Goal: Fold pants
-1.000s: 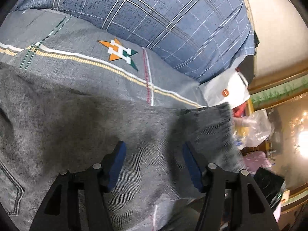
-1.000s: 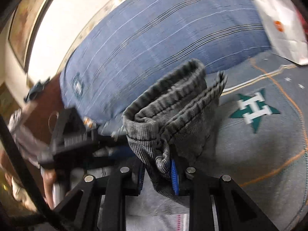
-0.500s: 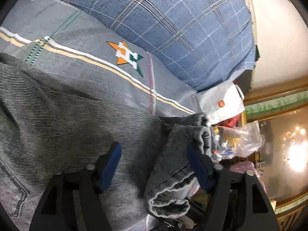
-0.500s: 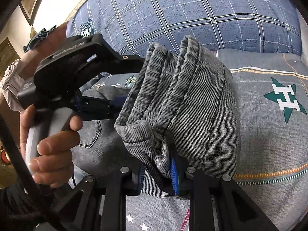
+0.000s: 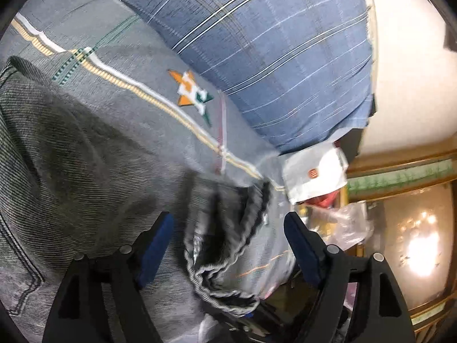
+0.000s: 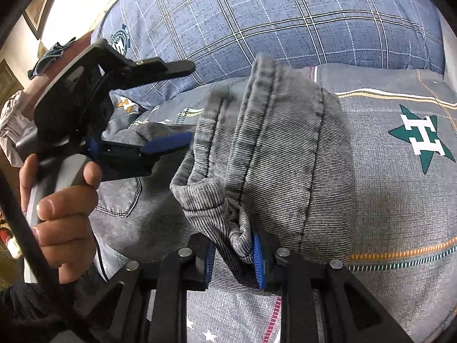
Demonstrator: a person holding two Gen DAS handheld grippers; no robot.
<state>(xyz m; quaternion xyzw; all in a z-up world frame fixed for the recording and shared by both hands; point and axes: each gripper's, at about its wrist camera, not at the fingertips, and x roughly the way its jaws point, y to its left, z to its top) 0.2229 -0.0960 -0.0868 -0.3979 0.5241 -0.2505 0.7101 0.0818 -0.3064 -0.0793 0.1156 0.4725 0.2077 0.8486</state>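
The grey striped pants (image 5: 74, 177) lie on the grey bed sheet (image 5: 137, 71). In the left wrist view a bunched, blurred leg end with a ribbed hem (image 5: 228, 245) hangs between my open left gripper's (image 5: 228, 240) blue pads. In the right wrist view my right gripper (image 6: 232, 253) is shut on the folded pant legs (image 6: 274, 154) and holds the bundle above the sheet. The left gripper (image 6: 168, 145) also shows there, open, just left of the bundle, held by a hand (image 6: 60, 200).
A blue plaid pillow (image 6: 285, 17) lies along the back of the bed. A white bag (image 5: 314, 171) and clear plastic bags (image 5: 345, 223) sit beyond the bed's right edge. The sheet has star logos (image 6: 422, 137). A wooden wall fitting (image 5: 400, 171) stands at the right.
My right gripper has carried the folded leg end toward the left gripper and over the spread pants. The left gripper stays open and the leg end now hangs between its fingers.
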